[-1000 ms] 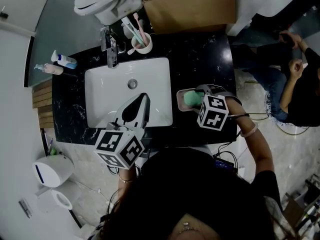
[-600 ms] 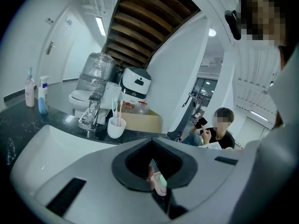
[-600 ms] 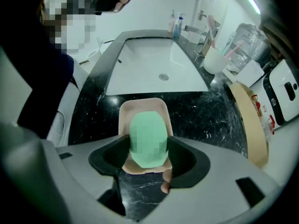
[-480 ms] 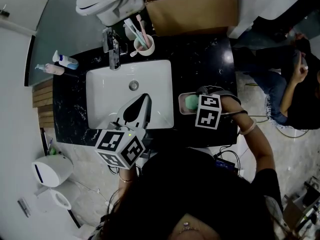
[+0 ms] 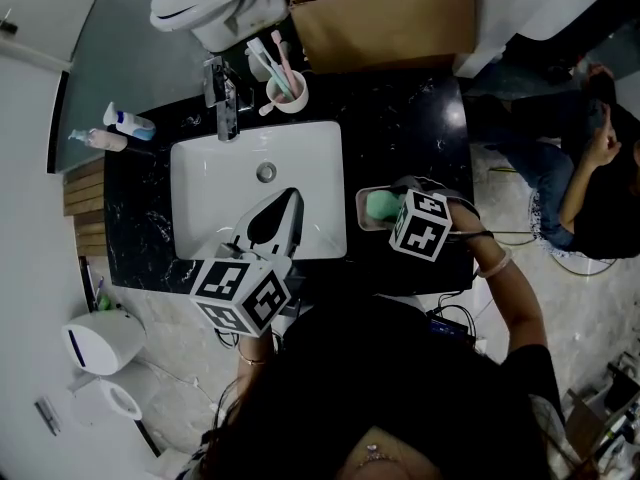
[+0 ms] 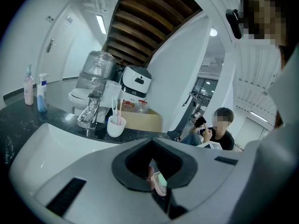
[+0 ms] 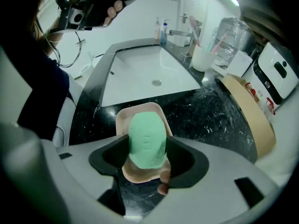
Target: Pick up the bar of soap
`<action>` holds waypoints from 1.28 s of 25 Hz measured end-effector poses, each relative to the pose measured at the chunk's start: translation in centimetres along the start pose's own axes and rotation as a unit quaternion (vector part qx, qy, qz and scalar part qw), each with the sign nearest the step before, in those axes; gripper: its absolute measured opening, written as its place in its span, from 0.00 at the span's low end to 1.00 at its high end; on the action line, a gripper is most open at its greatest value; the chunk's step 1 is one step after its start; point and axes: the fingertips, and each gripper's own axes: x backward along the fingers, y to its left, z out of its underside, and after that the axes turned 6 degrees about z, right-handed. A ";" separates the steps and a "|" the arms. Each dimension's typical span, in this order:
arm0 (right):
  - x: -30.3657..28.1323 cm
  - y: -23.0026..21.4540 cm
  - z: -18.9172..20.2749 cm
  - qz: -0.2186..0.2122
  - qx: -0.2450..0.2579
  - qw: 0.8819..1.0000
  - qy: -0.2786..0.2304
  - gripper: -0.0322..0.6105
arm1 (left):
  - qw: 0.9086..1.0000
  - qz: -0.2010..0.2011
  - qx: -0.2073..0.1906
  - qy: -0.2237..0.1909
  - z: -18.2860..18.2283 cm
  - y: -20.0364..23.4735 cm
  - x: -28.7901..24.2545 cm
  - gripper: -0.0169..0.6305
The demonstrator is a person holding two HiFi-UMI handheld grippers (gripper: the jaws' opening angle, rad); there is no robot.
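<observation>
Right gripper [image 7: 145, 146] had swung back — clenched on the oval green soap bar [image 7: 147, 125], seemingly ready to lift; left gripper [image 6: 158, 190] closed, empty.

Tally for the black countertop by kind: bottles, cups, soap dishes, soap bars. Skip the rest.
Bottles: 2
Cup: 1
Soap dish: 1
Soap bar: 1
Total: 5
</observation>
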 end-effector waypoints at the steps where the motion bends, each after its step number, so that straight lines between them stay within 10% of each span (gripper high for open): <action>1: 0.0 0.0 0.0 0.000 -0.010 1.000 -0.007 0.44 | 1.000 0.000 0.000 0.001 0.0 0.0 0.0 0.04; 32: 2.2 -0.1 -0.8 0.022 -0.222 0.965 -0.135 0.44 | 1.000 0.020 -0.019 0.009 1.1 -2.8 0.5 0.03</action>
